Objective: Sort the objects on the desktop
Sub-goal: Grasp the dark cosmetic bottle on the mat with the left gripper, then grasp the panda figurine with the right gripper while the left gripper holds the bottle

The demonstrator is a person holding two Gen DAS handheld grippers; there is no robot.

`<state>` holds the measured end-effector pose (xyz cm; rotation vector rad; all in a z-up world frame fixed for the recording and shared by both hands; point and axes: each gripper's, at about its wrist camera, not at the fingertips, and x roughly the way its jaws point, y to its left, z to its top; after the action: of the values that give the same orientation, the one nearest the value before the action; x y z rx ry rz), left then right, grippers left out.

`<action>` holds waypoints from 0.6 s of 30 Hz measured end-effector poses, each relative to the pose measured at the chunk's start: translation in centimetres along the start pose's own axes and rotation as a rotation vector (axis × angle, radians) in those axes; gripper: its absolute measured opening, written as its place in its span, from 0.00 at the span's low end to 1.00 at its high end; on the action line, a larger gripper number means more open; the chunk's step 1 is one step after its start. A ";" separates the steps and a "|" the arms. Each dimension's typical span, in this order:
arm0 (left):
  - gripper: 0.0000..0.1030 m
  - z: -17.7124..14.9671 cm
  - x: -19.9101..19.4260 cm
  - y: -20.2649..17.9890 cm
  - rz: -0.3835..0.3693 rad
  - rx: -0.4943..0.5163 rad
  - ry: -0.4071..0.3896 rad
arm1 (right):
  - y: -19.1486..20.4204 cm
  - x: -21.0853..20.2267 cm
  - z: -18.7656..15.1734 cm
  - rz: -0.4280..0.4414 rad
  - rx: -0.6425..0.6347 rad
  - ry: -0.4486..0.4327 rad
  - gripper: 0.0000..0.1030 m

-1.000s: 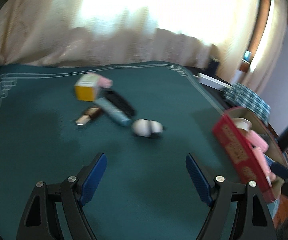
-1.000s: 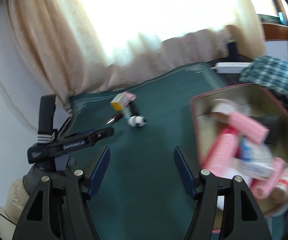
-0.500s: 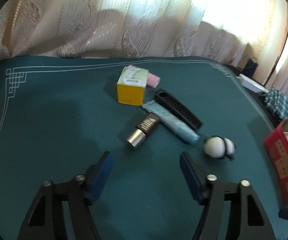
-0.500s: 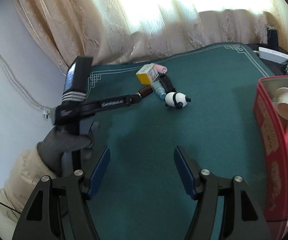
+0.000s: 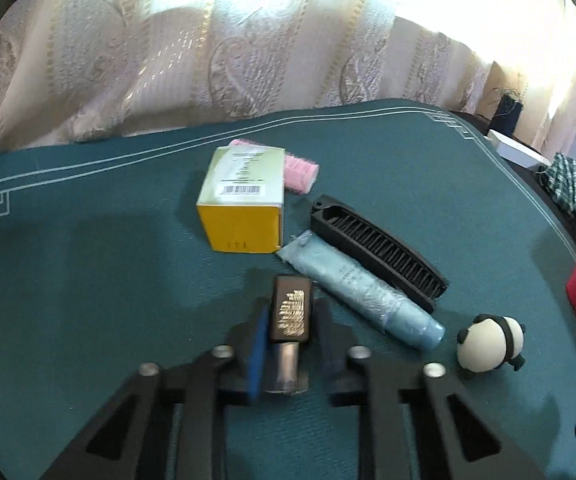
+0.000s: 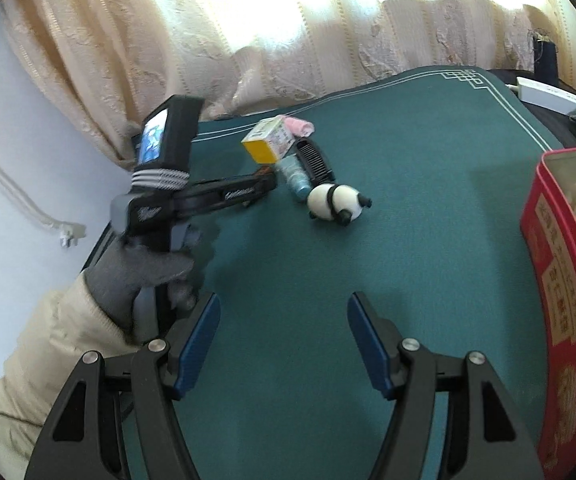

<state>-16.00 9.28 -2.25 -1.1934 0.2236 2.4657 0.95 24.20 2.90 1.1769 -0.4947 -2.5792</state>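
Closing my left gripper (image 5: 288, 328) has brought its blue pads against both sides of the brown bottle (image 5: 290, 312), the small one with gold lettering and a silver cap, and the jaws sit at their narrowest, clamped on it. The bottle lies flat on the green tabletop (image 5: 88, 280), cap end toward my camera and body pointing away between the fingers. Just beyond its far end is the yellow box (image 5: 244, 204), with a pink roll (image 5: 300, 170) touching the box's far right side. To the right of the bottle the light blue tube (image 5: 360, 290) lies slantwise, and the black comb (image 5: 376, 250) runs alongside it, touching or nearly so. The panda figure (image 5: 490, 344) lies on its side farther right, apart from the tube's end. My right gripper (image 6: 284, 336) hangs above bare tabletop with its jaws well apart and nothing between them. From that side I see the gloved hand (image 6: 144, 272) on the left gripper's handle, its tip down by the box, and the red tin (image 6: 556, 288) at the right edge, with a white cup and pink things inside it.
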 end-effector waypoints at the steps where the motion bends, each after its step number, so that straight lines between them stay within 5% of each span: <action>1: 0.20 0.0 -0.1 0.0 -0.004 0.004 -0.001 | -0.1 0.3 0.3 -0.014 0.005 -0.003 0.68; 18: 0.20 -2.1 -2.9 2.1 -0.069 -0.091 0.003 | -1.0 7.8 6.2 -0.221 0.009 0.030 0.68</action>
<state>-13.71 5.96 -1.35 -1.2202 0.0700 2.4372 -8.84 23.38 1.03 1.3400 -0.3893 -2.7402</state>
